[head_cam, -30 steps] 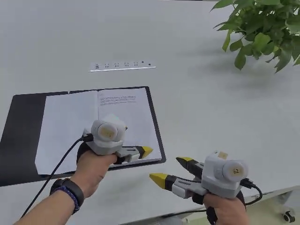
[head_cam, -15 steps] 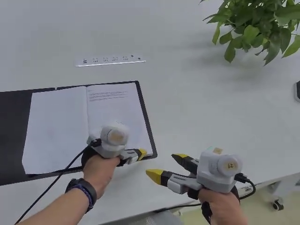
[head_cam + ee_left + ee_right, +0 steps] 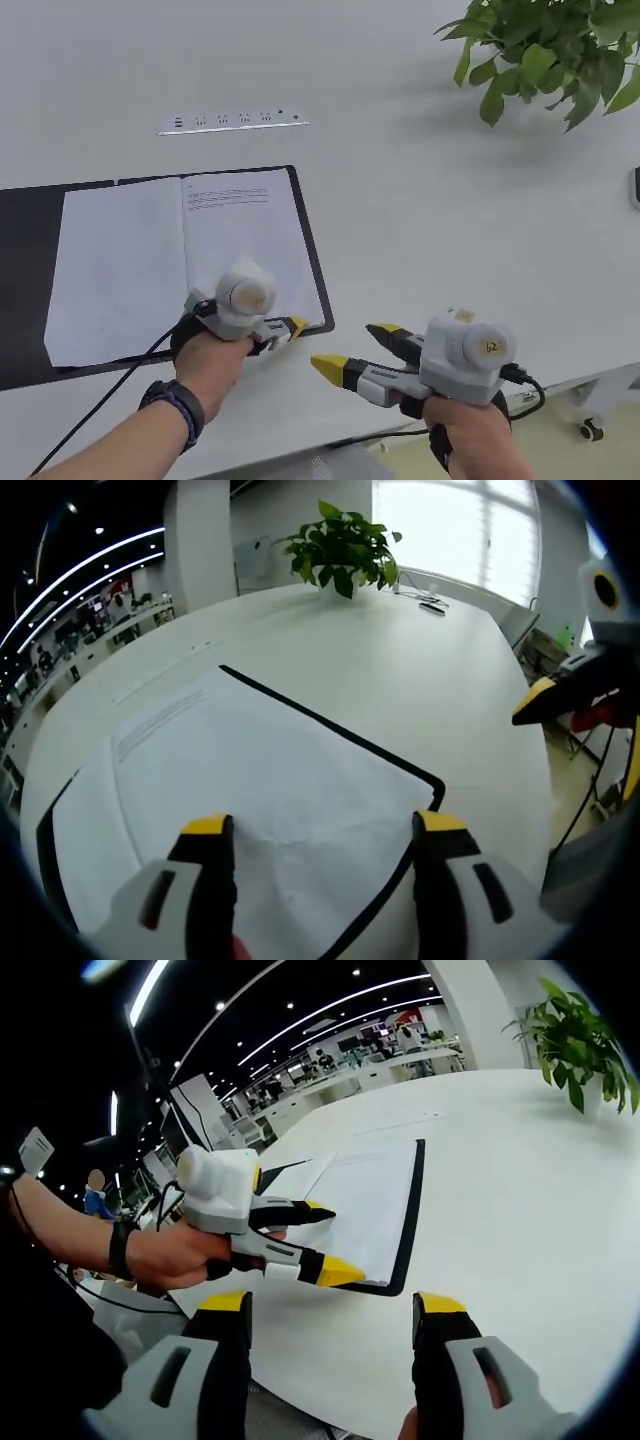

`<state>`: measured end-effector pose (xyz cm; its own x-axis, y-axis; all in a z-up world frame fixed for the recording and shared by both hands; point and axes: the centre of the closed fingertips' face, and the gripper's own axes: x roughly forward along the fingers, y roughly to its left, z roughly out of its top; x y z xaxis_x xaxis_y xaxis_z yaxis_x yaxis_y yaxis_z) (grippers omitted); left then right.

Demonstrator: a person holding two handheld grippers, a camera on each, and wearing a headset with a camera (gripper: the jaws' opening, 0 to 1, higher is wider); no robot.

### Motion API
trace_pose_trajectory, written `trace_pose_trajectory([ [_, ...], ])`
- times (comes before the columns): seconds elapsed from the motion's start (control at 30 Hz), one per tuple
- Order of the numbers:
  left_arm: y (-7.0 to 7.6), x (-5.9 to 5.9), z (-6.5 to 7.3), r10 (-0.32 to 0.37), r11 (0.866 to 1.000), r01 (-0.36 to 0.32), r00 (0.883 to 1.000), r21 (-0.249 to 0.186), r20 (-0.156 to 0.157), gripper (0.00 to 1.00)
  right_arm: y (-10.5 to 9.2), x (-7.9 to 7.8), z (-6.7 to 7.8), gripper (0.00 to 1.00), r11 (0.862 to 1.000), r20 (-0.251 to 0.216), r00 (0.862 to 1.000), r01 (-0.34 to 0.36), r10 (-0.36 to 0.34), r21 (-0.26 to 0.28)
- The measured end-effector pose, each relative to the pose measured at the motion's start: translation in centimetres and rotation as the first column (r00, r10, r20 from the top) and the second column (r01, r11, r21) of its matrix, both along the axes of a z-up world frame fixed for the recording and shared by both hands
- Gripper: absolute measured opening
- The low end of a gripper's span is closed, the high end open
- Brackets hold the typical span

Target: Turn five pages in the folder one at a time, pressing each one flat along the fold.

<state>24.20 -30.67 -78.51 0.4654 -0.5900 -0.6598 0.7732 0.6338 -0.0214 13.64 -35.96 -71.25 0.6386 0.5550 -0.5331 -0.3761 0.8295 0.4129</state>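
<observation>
My left gripper [image 3: 285, 330] and right gripper [image 3: 352, 348] have pale grey bodies, black jaws and yellow tips. The right one's round cap [image 3: 487, 346] reads 62. A black cable [image 3: 100, 405] trails from each. My left wrist wears a dark watch [image 3: 178, 402] with a blue band.

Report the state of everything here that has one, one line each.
folder: open, lying flat on the table.
right-hand page: lying down, not lifted.
left gripper: open, jaws over the page's near right corner.
right gripper: open, empty, beside the folder.
socket strip: nothing plugged in.
</observation>
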Motion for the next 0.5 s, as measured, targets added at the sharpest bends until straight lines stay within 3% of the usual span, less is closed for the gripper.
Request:
trace_pose_trajectory([
  [0.17,0.07,0.16,0.14,-0.009,1.000,0.009,1.000,-0.003,0.004,0.72,0.10,0.06,0.02,0.64,1.000,0.001,1.000,-0.007,0.007,-0.001],
  [0.5,0.91,0.89,0.31,-0.008,1.000,0.008,1.000,-0.007,-0.009,0.58,0.52,0.63,-0.31,0.63,1.000,-0.002,1.000,0.000,0.000,0.018],
])
